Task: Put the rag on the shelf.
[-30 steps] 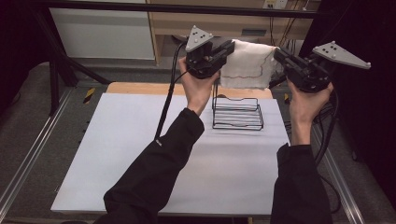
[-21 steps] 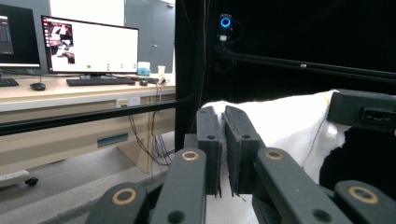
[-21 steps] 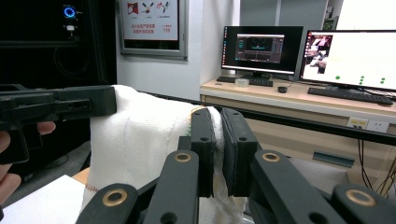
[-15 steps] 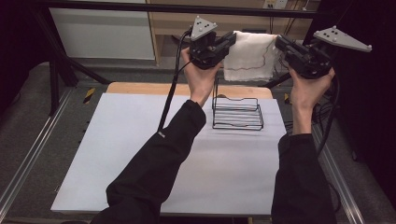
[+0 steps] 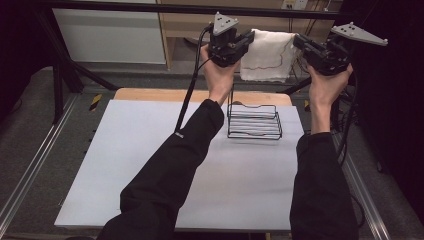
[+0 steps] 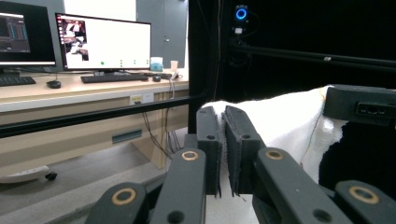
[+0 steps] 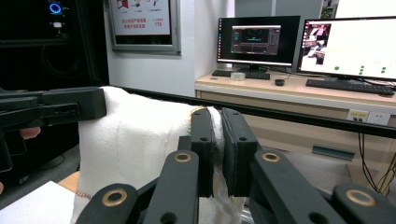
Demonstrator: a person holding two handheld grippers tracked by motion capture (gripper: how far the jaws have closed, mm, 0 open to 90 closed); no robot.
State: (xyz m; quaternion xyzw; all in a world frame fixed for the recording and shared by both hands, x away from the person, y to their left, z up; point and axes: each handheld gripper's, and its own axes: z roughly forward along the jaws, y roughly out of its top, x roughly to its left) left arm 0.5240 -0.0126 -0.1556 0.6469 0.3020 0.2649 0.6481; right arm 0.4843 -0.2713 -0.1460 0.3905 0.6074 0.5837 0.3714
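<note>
Towel: you are holding the white towel point(image 5: 267, 55) stretched in the air between both grippers, past the far edge of the bench point(image 5: 150, 165).
Left gripper: your left gripper point(image 5: 239, 46) is pinching the towel's left top corner, jaws pressed together on the cloth point(image 6: 280, 121).
Right gripper: your right gripper point(image 5: 301, 44) is pinching the right top corner the same way, cloth point(image 7: 140, 135) caught between its jaws.
Long axis: the top edge is running level from one gripper to the other, the rest hanging down.
Rack: the wire rack point(image 5: 254, 121) is standing on the bench below and nearer to you than the towel, closer to your left hand point(image 5: 220, 80).
Judgement: you are likely needing to bring the towel back and down toward the rack, both hands together.
</note>
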